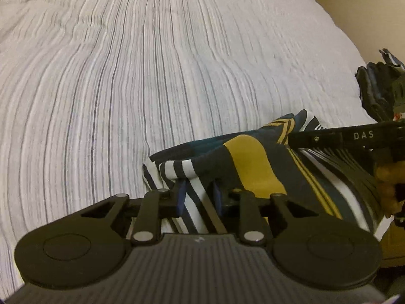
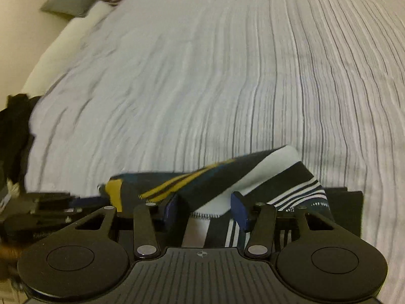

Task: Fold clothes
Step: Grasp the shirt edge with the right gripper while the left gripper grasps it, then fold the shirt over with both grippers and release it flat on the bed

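A striped garment (image 1: 250, 162) in dark navy, mustard and white is held up over the bed between both grippers. My left gripper (image 1: 198, 197) has its blue pads closed on a bunched striped edge of it. My right gripper (image 2: 206, 210) has cloth lying between its blue pads (image 2: 239, 207), with a visible gap around the fabric. The garment also shows in the right wrist view (image 2: 202, 182), stretched leftward. The right gripper's side shows in the left wrist view (image 1: 354, 134), pressed against the cloth.
A grey-and-white striped bedspread (image 1: 152, 76) covers the bed ahead in both views (image 2: 202, 76). A dark pile of clothes (image 1: 377, 88) lies at the bed's right edge. Pillows (image 2: 73, 0) sit at the far left. A dark folded item (image 2: 346, 210) lies under the right gripper.
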{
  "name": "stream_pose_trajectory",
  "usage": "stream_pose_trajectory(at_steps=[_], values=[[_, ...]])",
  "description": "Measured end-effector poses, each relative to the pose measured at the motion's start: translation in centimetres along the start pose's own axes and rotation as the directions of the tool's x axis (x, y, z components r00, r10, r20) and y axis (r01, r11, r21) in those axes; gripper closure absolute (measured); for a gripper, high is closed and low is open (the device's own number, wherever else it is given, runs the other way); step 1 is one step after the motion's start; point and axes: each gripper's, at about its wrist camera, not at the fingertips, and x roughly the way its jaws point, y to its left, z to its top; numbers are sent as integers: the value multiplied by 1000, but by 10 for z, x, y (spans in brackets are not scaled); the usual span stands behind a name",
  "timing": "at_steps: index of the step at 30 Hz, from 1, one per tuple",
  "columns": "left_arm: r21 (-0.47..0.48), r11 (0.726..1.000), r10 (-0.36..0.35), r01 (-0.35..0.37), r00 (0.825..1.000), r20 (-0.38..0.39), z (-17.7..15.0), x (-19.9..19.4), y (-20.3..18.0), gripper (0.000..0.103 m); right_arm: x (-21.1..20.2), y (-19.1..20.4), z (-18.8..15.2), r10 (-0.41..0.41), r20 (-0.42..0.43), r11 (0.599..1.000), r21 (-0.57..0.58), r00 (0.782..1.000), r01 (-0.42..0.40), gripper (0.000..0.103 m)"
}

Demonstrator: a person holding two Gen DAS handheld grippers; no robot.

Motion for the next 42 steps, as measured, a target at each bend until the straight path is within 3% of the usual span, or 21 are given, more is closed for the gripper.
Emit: stream_pose_trajectory(at_steps=[6, 7, 9, 12, 16, 19, 26, 31, 36, 42], values=[[54, 999, 2, 0, 999, -36, 3, -25, 2, 82, -25, 19, -5, -51, 53, 998, 43, 997, 49, 51], [64, 998, 16, -13, 999, -44, -1, -33, 2, 82, -35, 24, -11, -60, 64, 997, 43, 996, 57, 51], [81, 994, 75, -69, 995, -71, -8, -44, 0, 71, -54, 32, -24, -73, 77, 996, 52, 994, 70, 51], [120, 984, 141, -128, 984, -109, -15, -53, -9, 71, -74, 42, -51, -95, 60, 992, 83, 994, 90, 51], [247, 945, 246, -213, 963, -111, -22, -66, -23, 71, -93, 54, -87, -122, 18, 984, 134, 992, 119, 49], [279, 931, 269, -236, 959, -89, -25, -78, -31, 71, -107, 66, -108, -124, 3, 982, 142, 992, 122, 33], [358, 881, 337, -309, 941, -16, -39, -108, -36, 71, -118, 91, -126, -116, 5, 983, 147, 993, 114, 32], [417, 870, 325, -264, 942, -81, -63, -120, -36, 71, -117, 105, -127, -120, 12, 985, 125, 993, 117, 32], [449, 868, 329, -213, 923, -199, -102, -107, -23, 71, -116, 115, -136, -126, 4, 986, 108, 992, 125, 32], [438, 877, 326, -198, 914, -241, -138, -110, -9, 71, -112, 122, -154, -138, -28, 985, 103, 990, 140, 32]])
